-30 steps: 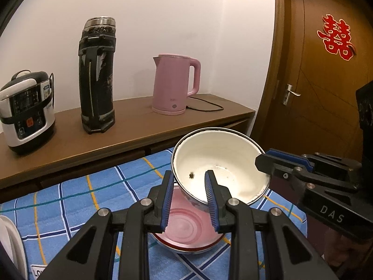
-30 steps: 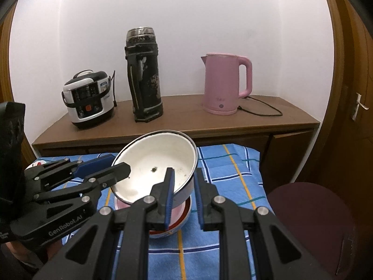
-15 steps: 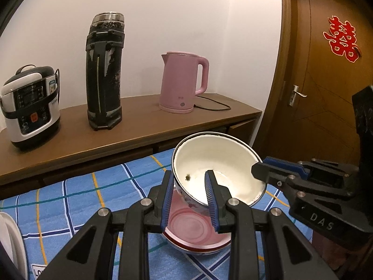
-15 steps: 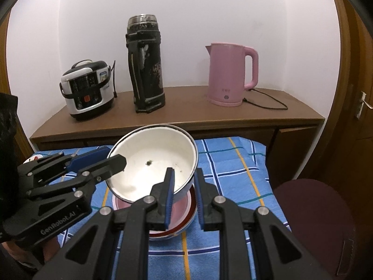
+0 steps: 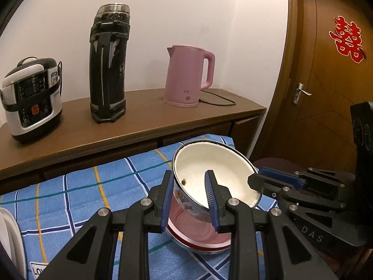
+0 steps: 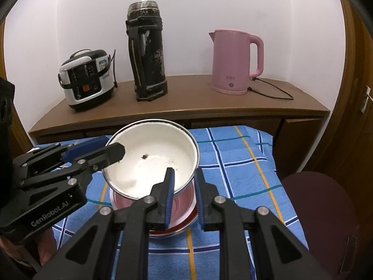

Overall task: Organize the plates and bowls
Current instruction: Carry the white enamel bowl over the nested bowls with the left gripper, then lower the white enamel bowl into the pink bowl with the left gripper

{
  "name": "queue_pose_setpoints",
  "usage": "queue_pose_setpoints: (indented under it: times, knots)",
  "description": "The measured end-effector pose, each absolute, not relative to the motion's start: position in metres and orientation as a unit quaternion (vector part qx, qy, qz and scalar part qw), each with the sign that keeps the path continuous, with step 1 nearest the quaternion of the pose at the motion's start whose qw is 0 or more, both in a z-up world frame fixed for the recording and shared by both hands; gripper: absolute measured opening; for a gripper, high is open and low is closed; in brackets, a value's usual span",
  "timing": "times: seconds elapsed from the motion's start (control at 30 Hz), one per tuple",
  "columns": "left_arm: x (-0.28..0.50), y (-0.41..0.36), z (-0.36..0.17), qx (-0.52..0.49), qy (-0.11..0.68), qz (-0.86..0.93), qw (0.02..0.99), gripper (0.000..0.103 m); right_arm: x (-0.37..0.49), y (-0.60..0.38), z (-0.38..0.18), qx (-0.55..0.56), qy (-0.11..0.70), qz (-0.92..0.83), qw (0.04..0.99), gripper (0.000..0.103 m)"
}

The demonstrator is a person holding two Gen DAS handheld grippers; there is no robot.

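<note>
Both grippers hold a white enamel bowl [image 5: 221, 170] [image 6: 151, 161] by opposite sides of its rim, tilted. My left gripper [image 5: 189, 193] [image 6: 114, 150] is shut on the rim's left side, one finger inside the bowl and one outside. On the near right side of the rim my right gripper [image 6: 183, 182] [image 5: 254, 179] is shut the same way. The white bowl hangs just above a pink bowl with a red rim [image 5: 198, 235] [image 6: 181, 207], which rests on the blue checked cloth [image 6: 233, 154]. A dark speck lies inside the white bowl.
Behind the cloth runs a brown sideboard [image 6: 186, 102] with a rice cooker [image 6: 87, 79], a tall black flask [image 6: 146, 53] and a pink kettle [image 6: 233, 63]. A dark red stool [image 6: 321, 210] stands at the right. A white object [image 5: 9, 233] lies at the far left edge.
The white bowl, held by both grippers, has come down closer over the pink bowl. Neither gripper's hold has changed.
</note>
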State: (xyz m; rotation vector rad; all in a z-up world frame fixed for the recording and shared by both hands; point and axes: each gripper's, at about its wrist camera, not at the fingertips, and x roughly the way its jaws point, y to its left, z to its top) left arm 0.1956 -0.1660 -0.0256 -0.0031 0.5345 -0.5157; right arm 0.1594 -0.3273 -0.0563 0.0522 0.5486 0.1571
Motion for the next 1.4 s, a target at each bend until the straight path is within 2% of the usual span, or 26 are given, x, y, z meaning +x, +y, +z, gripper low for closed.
queue_pose_setpoints:
  times: [0.13,0.17,0.2,0.23,0.3,0.4,0.53,0.93,1.03,1.17,1.4]
  knots:
    - [0.199,-0.168,-0.030,-0.005,0.273,-0.271,0.923,0.027,0.160,-0.324,-0.058,0.038,0.275,0.109,0.955,0.015]
    - [0.200,-0.170,-0.033,-0.023,0.290,-0.306,0.906,0.021,0.161,-0.318,-0.059,0.033,0.278,0.116,0.953,0.013]
    - [0.200,-0.173,-0.034,-0.025,0.293,-0.311,0.904,0.007,0.160,-0.311,-0.059,0.015,0.278,0.105,0.955,0.011]
    - [0.198,-0.175,-0.034,-0.014,0.289,-0.299,0.909,0.006,0.161,-0.308,-0.060,0.009,0.279,0.102,0.955,0.010]
    - [0.199,-0.180,-0.039,0.018,0.287,-0.260,0.922,0.006,0.164,-0.311,-0.063,0.019,0.285,0.105,0.953,0.010]
    - [0.217,-0.164,-0.050,-0.017,0.320,-0.248,0.914,0.006,0.164,-0.325,-0.063,0.031,0.275,0.085,0.957,0.010]
    - [0.226,-0.147,-0.049,-0.046,0.325,-0.247,0.912,0.006,0.164,-0.332,-0.066,0.026,0.276,0.071,0.958,0.010]
    - [0.223,-0.160,-0.059,-0.009,0.325,-0.247,0.913,0.009,0.167,-0.338,-0.080,0.028,0.293,0.067,0.953,0.011]
    - [0.223,-0.161,-0.060,-0.005,0.328,-0.247,0.912,0.010,0.168,-0.340,-0.083,0.028,0.297,0.063,0.952,0.014]
    - [0.223,-0.163,-0.061,0.004,0.327,-0.248,0.912,0.010,0.166,-0.344,-0.082,0.033,0.291,0.055,0.955,0.039]
    - [0.224,-0.163,-0.062,0.004,0.330,-0.252,0.910,0.011,0.166,-0.345,-0.083,0.034,0.294,0.053,0.954,0.042]
